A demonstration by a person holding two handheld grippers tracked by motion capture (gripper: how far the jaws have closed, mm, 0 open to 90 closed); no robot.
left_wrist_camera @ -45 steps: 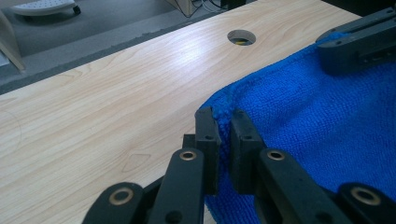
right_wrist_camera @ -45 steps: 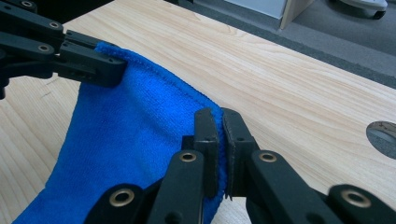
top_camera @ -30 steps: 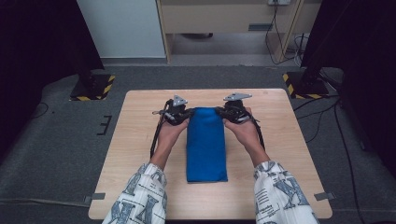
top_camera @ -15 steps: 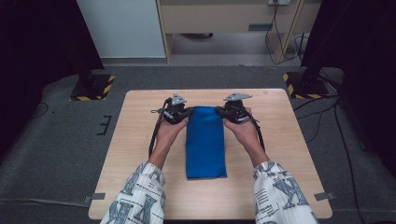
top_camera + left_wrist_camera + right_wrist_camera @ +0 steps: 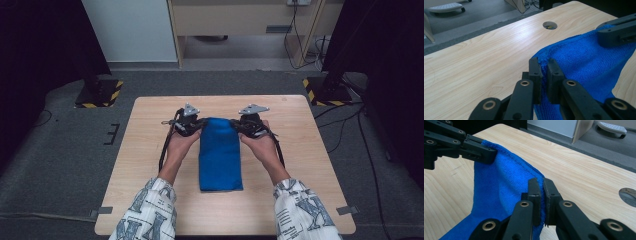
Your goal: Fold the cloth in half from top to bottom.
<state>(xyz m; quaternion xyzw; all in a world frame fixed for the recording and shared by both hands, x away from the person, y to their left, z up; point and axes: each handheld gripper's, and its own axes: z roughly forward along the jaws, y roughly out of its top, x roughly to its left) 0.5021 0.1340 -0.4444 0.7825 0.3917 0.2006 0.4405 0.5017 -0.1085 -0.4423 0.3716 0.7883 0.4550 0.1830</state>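
blue cloth (image 5: 220, 155), black tools, pale wood-grain table (image 5: 145, 150), white sleeves (image 5: 150, 212) with blue print

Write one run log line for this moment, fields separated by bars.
left gripper: shut on towel corner | right gripper: shut on towel corner | towel: on table

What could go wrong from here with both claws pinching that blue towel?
1. Each claw, left claw and right claw, grips only the thin far edge of the blue towel, near a corner. A quick lift could pull a corner free.
2. The towel lies folded. Uneven lifting may open the fold or bunch it.
3. The near end rests on the table. Dragging it could skew the towel toward the table edge.
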